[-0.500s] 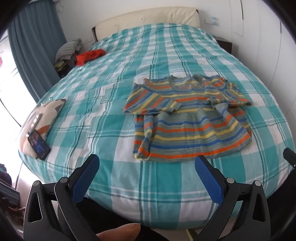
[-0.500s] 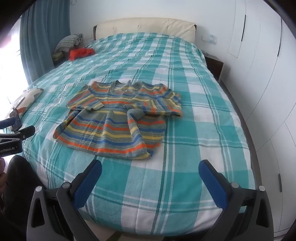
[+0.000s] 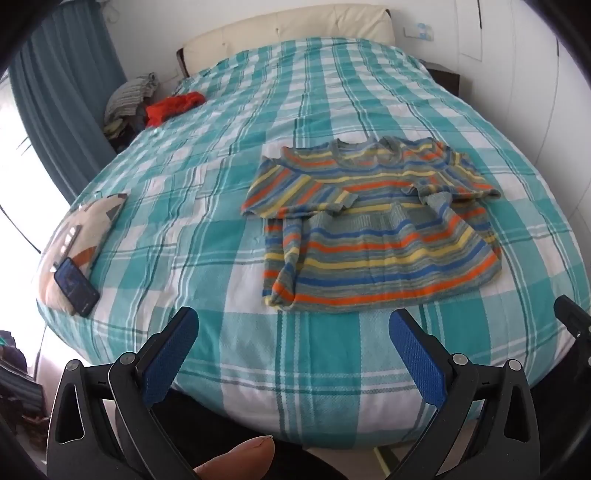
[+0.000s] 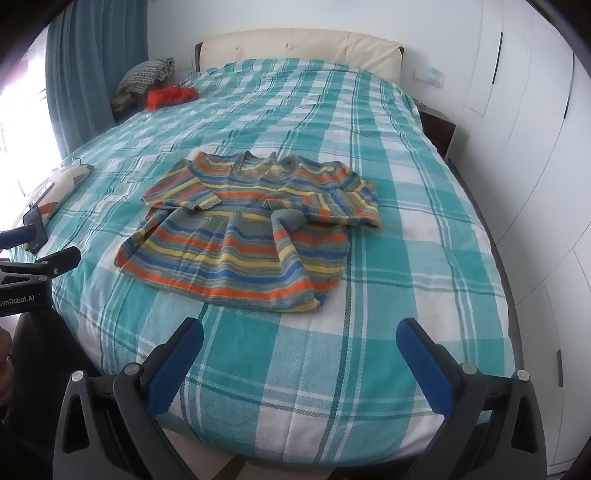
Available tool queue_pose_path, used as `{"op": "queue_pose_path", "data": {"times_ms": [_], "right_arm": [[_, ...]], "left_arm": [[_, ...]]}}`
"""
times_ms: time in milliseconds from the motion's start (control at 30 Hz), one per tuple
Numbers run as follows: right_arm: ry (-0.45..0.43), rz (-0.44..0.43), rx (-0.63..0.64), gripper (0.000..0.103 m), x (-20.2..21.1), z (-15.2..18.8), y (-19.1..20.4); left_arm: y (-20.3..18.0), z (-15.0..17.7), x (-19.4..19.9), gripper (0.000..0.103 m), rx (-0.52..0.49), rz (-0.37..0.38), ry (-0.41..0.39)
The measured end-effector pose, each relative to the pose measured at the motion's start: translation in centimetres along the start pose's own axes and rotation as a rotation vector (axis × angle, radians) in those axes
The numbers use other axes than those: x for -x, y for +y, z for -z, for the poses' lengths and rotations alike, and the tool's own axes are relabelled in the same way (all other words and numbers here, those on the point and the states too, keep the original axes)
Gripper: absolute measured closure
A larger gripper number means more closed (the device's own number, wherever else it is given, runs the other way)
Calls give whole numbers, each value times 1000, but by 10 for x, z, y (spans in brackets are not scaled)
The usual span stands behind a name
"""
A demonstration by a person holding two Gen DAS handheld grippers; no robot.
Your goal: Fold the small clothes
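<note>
A small striped sweater (image 3: 373, 229) in orange, yellow, blue and grey lies flat on the teal plaid bedspread (image 3: 221, 236), both sleeves folded across its chest. In the right wrist view the sweater (image 4: 251, 236) lies left of centre. My left gripper (image 3: 295, 325) hovers over the foot of the bed, short of the sweater's hem, open with nothing between its blue pads. My right gripper (image 4: 301, 332) is also open and empty, just short of the hem's right corner. The left gripper's body (image 4: 33, 273) shows at the left edge of the right wrist view.
A phone (image 3: 77, 287) rests on a patterned cushion (image 3: 85, 229) at the bed's left edge. A red garment (image 3: 173, 105) and a pile of clothes (image 3: 129, 99) lie near the cream headboard (image 3: 295, 29). White wardrobe doors (image 4: 535, 147) run along the right side.
</note>
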State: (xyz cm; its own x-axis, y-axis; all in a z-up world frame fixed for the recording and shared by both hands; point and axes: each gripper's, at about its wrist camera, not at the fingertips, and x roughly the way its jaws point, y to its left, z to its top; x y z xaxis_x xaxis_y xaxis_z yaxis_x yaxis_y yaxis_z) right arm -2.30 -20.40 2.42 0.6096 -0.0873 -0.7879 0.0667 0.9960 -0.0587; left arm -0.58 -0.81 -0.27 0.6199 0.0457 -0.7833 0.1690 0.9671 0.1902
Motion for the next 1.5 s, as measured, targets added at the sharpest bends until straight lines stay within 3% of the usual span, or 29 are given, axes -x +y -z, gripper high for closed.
{"op": "queue_pose_path", "data": {"times_ms": [467, 733, 900, 967, 1167, 1333, 1500], "right_arm": [[8, 11, 8, 0, 0, 6, 4], [-31, -95, -49, 0, -4, 0, 2], [-23, -55, 69, 0, -13, -12, 18], [-35, -76, 76, 0, -15, -16, 21], [-8, -63, 48, 0, -42, -28, 5], [67, -116, -23, 0, -83, -44, -27], [66, -95, 61, 1, -128, -100, -23]], "left_arm": [[-5, 7, -6, 0, -27, 20, 36], [6, 15, -29, 0, 30, 48, 122], [19, 14, -35, 0, 74, 83, 123], [24, 13, -36, 0, 73, 83, 109], [41, 19, -46, 0, 75, 71, 91], [52, 31, -53, 0, 106, 119, 104], [47, 39, -57, 0, 135, 139, 107]]}}
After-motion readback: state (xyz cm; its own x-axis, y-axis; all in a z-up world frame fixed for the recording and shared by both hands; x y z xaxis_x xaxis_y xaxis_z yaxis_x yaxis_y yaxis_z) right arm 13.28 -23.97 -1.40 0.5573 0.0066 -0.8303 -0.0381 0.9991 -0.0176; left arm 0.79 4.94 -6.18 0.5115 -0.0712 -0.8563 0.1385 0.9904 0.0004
